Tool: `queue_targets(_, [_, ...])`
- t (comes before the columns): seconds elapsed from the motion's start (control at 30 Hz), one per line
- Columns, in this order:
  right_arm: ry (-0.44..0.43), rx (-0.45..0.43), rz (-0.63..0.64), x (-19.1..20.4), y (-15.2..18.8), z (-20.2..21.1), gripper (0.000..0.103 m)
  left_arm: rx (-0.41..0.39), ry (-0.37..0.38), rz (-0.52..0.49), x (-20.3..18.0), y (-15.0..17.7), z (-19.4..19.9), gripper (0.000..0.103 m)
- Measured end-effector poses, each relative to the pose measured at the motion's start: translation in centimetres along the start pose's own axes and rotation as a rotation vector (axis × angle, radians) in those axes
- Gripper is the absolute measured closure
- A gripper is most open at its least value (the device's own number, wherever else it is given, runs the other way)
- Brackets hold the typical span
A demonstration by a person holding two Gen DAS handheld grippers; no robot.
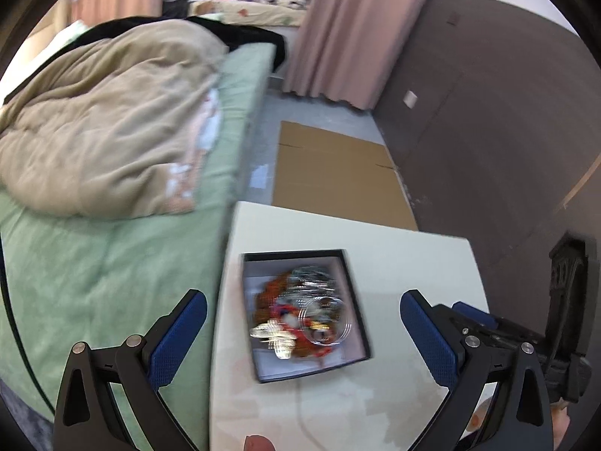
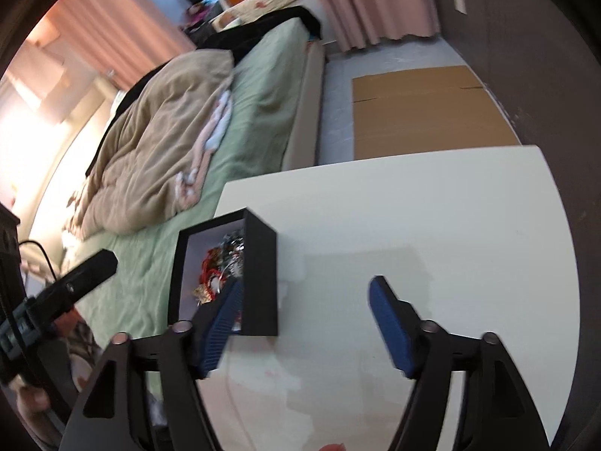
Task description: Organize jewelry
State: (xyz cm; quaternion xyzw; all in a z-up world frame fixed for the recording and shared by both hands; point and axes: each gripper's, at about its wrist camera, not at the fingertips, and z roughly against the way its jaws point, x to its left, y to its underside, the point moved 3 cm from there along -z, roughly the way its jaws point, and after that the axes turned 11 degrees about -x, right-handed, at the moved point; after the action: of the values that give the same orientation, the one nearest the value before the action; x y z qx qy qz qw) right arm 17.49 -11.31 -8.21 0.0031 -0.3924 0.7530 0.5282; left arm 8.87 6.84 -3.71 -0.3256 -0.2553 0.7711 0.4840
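Our left gripper (image 1: pixel 303 332) hovers wide open, holding nothing, above the black box (image 1: pixel 351 282) of tangled jewelry (image 1: pixel 300 315) (blurred). The box sits near the white table (image 1: pixel 405 263) edge beside the bed (image 1: pixel 112 263). Our right gripper (image 2: pixel 304 323), also wide open and holding nothing, has bare tabletop ahead, the box at its left finger.

The left gripper (image 1: pixel 303 323), jaws wide apart, hovers over a black box (image 1: pixel 358 315) of jewelry (image 1: pixel 300 312).
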Motion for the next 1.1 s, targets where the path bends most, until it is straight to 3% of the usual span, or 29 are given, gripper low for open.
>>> queue_targets(0.07, [0.003, -0.031, -0.013, -0.6, -0.3, 1.0, 0.012, -0.008, 0.008, -0.036, -1.4, 0.0, -0.3, 0.001])
queue_targets(0.4, [0.129, -0.115, -0.007, -3.7, 0.3, 4.8, 0.008, -0.015, 0.056, -0.108, -3.8, 2.2, 0.2, 0.001])
queue_targets(0.5, [0.156, -0.136, 0.017, -4.0, 0.7, 5.7, 0.000, -0.044, 0.048, -0.112, -3.6, 2.4, 1.0, 0.001])
queue_targets(0.77, [0.175, -0.226, 0.022, -4.1, 1.2, 8.6, 0.000, -0.107, 0.040, -0.133, -3.0, 2.8, 2.9, 0.000])
queue_targets(1.1, [0.200, -0.260, 0.105, -2.3, 2.0, 11.6, 0.000, -0.179, 0.015, -0.157, -2.2, 2.8, 4.9, 0.000])
